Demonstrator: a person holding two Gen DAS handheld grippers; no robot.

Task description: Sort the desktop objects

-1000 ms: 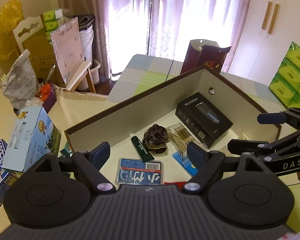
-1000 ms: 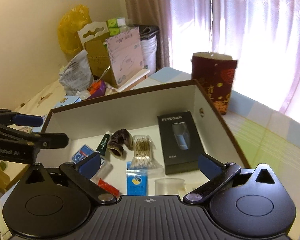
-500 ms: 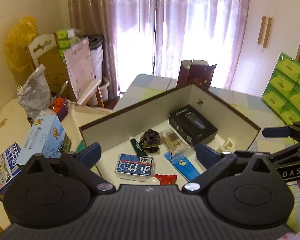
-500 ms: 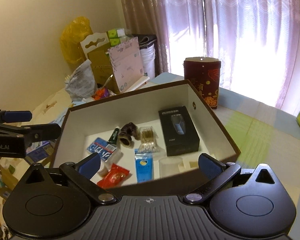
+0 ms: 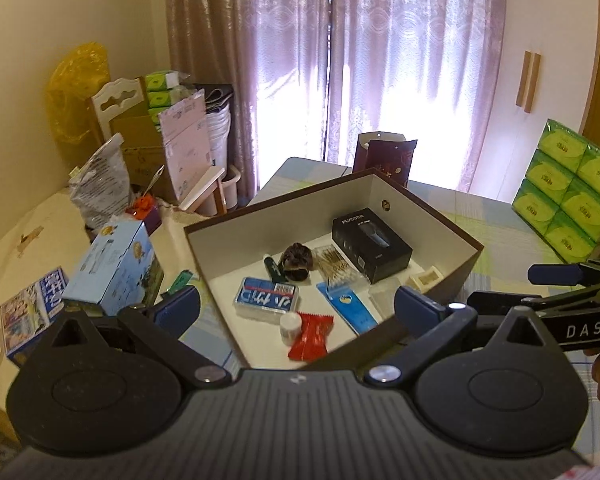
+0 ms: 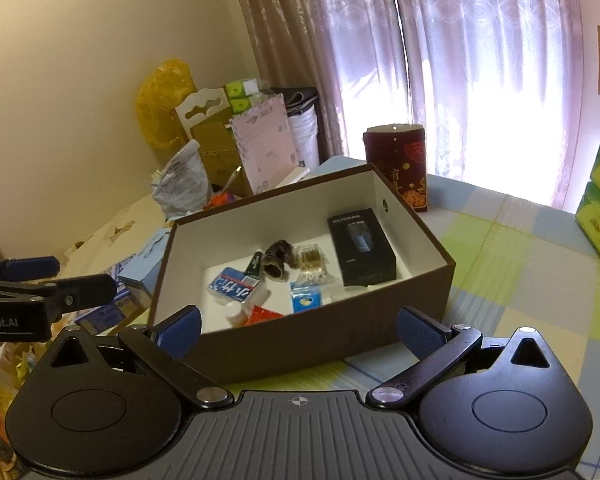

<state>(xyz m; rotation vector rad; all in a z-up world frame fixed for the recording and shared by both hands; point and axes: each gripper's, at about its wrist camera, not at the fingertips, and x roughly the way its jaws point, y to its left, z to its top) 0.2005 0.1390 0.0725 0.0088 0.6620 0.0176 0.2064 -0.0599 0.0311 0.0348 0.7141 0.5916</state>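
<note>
The left gripper [image 5: 296, 308] hung above the near edge of an open brown box [image 5: 452, 236], its jaws spread wide with nothing between them. The right gripper [image 6: 298, 330] hung just in front of the same box [image 6: 300, 344], jaws likewise wide apart and empty. Each gripper showed in the other's view: the right one at 3 o'clock of the left wrist view, the left one at 9 o'clock of the right wrist view.

The box stood on a table [image 6: 512, 264] with a checked green and blue cloth. Inside, a black carton [image 5: 371, 249] lay at 1 o'clock against the far right wall. At the box's centre lay a dark hair tie [image 5: 297, 260], with a green tube [image 5: 274, 269] just beside it at 9 o'clock and a packet of cotton swabs [image 5: 336, 266] at 3 o'clock. A blue-and-white case [image 5: 266, 299] lay at 7 o'clock. Nearer the front wall lay a red wrapper [image 5: 311, 336], touching a small white bottle [image 5: 290, 326], and a blue sachet [image 5: 346, 308] beside them.

A dark red bag [image 6: 396, 168] stood behind the box at 12 o'clock. Green tissue packs [image 5: 568, 196] were stacked at 3 o'clock.
</note>
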